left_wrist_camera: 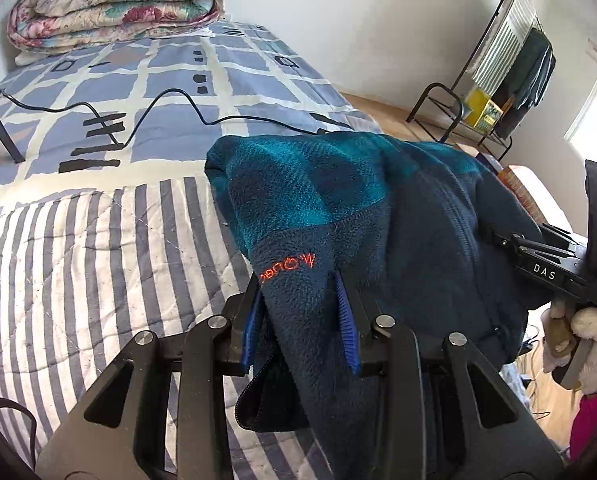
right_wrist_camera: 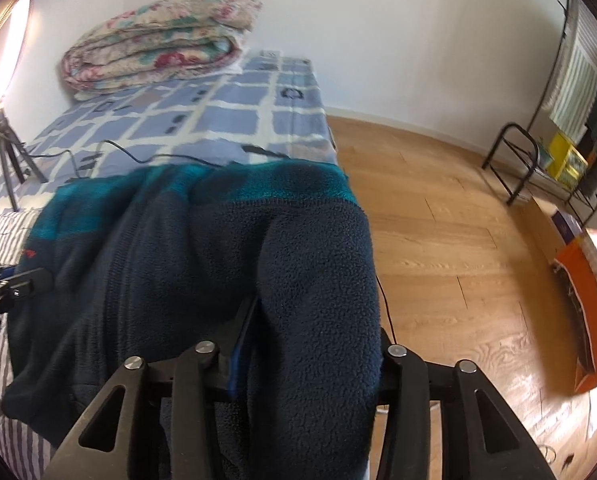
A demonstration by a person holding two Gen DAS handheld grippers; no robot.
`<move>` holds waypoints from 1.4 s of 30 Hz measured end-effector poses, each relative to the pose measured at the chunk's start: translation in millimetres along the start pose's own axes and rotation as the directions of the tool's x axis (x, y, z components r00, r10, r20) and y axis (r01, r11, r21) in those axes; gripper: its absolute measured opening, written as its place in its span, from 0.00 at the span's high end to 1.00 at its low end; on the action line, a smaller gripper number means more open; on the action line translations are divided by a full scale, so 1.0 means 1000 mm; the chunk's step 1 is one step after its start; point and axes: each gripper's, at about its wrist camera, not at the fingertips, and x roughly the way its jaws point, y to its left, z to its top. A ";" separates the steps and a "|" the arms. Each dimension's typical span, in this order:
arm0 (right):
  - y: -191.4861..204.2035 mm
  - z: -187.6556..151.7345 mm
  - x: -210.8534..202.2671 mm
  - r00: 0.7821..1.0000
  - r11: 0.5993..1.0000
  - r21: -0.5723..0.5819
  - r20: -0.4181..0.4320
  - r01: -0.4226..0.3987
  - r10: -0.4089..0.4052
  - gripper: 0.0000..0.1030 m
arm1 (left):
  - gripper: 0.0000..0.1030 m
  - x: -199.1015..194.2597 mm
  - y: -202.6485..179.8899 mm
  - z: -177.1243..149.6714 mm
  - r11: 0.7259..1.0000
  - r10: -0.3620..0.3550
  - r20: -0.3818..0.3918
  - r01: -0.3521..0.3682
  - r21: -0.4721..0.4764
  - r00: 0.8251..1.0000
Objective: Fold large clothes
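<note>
A navy fleece jacket with a teal checked band across its upper part and an orange embroidered logo hangs bunched between the two grippers, held up above the near end of a bed. Its zip runs down the middle of the dark cloth, and an open zipped edge droops below the left gripper.

The left gripper has its jaws clamped on a fold of the fleece just under the logo; the blue pads press the cloth from both sides. In the right wrist view, the right gripper has a thick roll of the fleece between its jaws. Only the left blue pad shows, against the cloth, and the other side is buried, so whether the jaws press the cloth or merely stand around it cannot be told. From the left wrist view that same gripper shows at the right edge, gripped by a hand in a pale glove.

Beneath the jacket lies a striped quilt, and beyond it a blue and cream checked bedspread with a black cable trailing across it. A folded floral quilt sits at the far end against the white wall. To the right is a wooden floor, a black metal rack with hanging cloths, and an orange box.
</note>
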 end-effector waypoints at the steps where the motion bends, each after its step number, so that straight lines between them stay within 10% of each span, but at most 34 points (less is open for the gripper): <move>1: -0.001 -0.002 0.002 1.000 1.000 0.004 -0.009 0.023 -0.023 0.53 | 0.67 0.000 -0.002 -0.001 1.000 0.011 0.002 -0.011 0.010 1.000; 15: -0.011 -0.016 -0.044 0.997 0.995 0.077 0.034 0.068 -0.071 0.36 | 0.53 -0.060 -0.022 -0.011 0.990 0.106 0.036 -0.108 0.090 0.994; 42: 0.088 -0.065 -0.337 0.951 1.000 0.024 0.310 -0.009 0.001 0.32 | 0.40 -0.387 -0.075 -0.119 0.982 0.029 0.315 -0.086 0.166 0.949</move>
